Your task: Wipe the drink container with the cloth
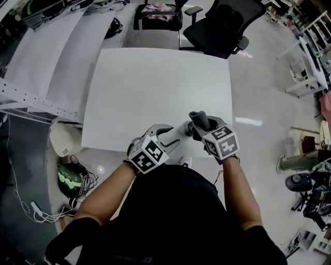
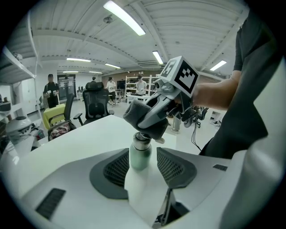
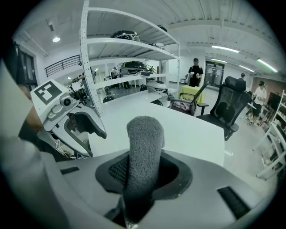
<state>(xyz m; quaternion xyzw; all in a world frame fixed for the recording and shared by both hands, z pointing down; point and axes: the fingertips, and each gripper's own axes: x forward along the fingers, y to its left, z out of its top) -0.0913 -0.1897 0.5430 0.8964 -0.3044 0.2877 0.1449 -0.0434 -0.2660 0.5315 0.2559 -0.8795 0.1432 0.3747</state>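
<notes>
Left gripper view puts the pale green cylindrical bottle with a bare metal neck (image 2: 140,154) dead ahead. It stands upright on the white square table (image 1: 155,88), close to the 6 o'clock edge by the person's body. The left gripper (image 1: 175,136) has its jaws partly spread, pinching the bottle low on its body from both sides. A grey fleecy cloth (image 2: 136,114) is pressed down on the cap at the bottle's 12 o'clock, hiding its top. The right gripper (image 3: 145,161) has its jaws squeezed onto a thick fold of that cloth, which sticks up between them. In the head view the cloth and the right gripper cover most of the bottle, so only a pale round part shows. Beyond the table's far edge a black mesh office chair (image 1: 220,23) stands at 1 o'clock. A second black chair bearing a pink patterned bundle (image 1: 158,14) stands at 12 o'clock. White perforated panels (image 1: 46,67) lie at 10 o'clock. At 8 o'clock, on the pale glossy floor (image 1: 264,103), are a green-and-black rounded object (image 1: 71,178) and loose white cables (image 1: 31,209). White metal shelving (image 3: 129,58) and ceiling strip lights (image 2: 125,18) mark the room, where a few people (image 2: 51,89) stand far off.
</notes>
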